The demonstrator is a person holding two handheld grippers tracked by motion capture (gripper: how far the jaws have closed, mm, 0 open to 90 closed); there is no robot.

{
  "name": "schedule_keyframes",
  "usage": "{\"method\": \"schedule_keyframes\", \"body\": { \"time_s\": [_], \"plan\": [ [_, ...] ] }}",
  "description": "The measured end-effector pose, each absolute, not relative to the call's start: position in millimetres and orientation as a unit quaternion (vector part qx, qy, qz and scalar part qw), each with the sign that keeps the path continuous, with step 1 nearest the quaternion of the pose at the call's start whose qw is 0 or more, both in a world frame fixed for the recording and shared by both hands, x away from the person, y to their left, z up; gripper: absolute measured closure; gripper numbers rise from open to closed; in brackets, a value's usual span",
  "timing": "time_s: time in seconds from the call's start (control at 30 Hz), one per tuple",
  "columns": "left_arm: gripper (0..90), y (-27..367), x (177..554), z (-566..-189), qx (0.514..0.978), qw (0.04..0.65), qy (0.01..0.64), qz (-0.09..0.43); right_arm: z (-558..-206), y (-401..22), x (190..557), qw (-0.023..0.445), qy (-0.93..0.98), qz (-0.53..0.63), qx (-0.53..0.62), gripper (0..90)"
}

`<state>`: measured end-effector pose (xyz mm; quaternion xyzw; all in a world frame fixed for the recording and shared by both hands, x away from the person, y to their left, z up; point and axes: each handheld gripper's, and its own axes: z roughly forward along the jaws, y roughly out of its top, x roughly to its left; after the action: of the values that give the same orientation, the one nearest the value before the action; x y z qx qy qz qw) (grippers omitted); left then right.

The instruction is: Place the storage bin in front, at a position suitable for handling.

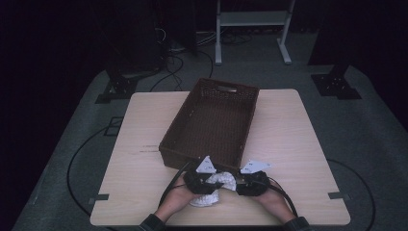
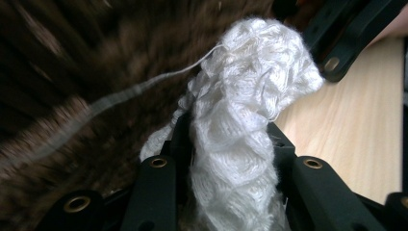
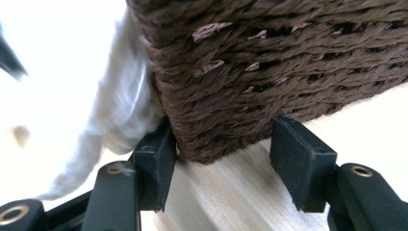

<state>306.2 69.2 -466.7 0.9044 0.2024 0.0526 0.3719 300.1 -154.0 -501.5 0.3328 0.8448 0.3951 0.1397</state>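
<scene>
A white knitted cloth (image 1: 220,183) hangs bunched between my two grippers, just in front of the near wall of a dark brown woven basket (image 1: 179,124). My left gripper (image 1: 210,182) is shut on the cloth (image 2: 240,120), which fills the gap between its jaws, and a loose thread trails off to the left. In the left gripper view the basket (image 2: 96,57) is blurred behind it. My right gripper (image 3: 226,154) stands open around the basket's lower corner (image 3: 288,62), the right pad (image 3: 300,166) clearly apart from the weave. The cloth (image 3: 120,106) hangs blurred just left of that corner.
The basket lies lengthwise down the middle of a light wooden table (image 1: 298,144), with bare wood on both sides. On the floor beyond stand a white metal frame (image 1: 252,19) and dark stand bases (image 1: 118,86). Cables (image 1: 82,149) loop over the grey floor.
</scene>
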Motion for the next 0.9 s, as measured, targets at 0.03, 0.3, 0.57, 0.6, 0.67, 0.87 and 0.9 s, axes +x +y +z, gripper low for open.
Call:
{"method": "schedule_keyframes", "body": {
  "time_s": [0.03, 0.3, 0.57, 0.6, 0.67, 0.87, 0.9],
  "plan": [
    [65.4, 69, 306, -468, 0.904, 0.372, 0.204, 0.051, -501, -154, 300, 0.139, 0.844, 0.395, 0.334, 42.0],
    [65.3, 83, 298, -455, 0.896, 0.39, 0.203, 0.057, -501, -157, 299, 0.132, 0.846, 0.397, 0.329, 44.3],
    [65.3, 114, 289, -453, 0.893, 0.385, 0.223, 0.067, -493, -173, 294, 0.081, 0.857, 0.395, 0.322, 55.7],
    [65.3, 118, 289, -452, 0.892, 0.385, 0.227, 0.069, -491, -175, 293, 0.077, 0.856, 0.397, 0.323, 57.8],
    [65.3, 122, 289, -452, 0.889, 0.388, 0.235, 0.071, -489, -179, 292, 0.076, 0.855, 0.4, 0.322, 62.0],
    [65.3, 156, 286, -453, 0.875, 0.389, 0.274, 0.087, -471, -201, 291, 0.088, 0.837, 0.433, 0.324, 85.1],
    [65.2, 161, 286, -454, 0.873, 0.389, 0.281, 0.09, -468, -203, 291, 0.089, 0.834, 0.438, 0.323, 87.9]
  ]
}}
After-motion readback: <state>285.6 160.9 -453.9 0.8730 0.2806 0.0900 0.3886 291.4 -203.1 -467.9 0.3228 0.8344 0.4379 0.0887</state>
